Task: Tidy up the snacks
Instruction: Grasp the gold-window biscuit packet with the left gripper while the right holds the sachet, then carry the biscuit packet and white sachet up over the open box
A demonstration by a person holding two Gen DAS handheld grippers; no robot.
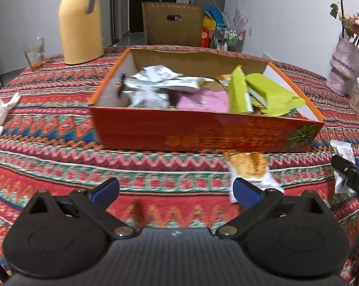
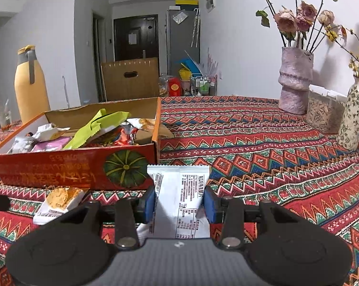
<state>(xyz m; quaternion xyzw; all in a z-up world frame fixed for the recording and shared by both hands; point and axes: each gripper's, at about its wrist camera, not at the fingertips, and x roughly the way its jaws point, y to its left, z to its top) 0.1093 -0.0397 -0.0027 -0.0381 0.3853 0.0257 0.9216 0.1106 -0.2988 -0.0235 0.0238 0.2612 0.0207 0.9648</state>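
Snacks fill the red box (image 2: 60,164) on the patterned bench (image 2: 262,147). Right tongs (image 2: 178,206) clench a white printed packet (image 2: 179,200) just in front of the box's near wall. Left tongs (image 1: 175,191) gape wide, gripping nothing, beside an orange packet (image 1: 248,166) lying before the box.

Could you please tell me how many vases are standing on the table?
2: a pink vase holding roses at the far right, and a floral vase nearer, at the right edge. Others may be out of frame.
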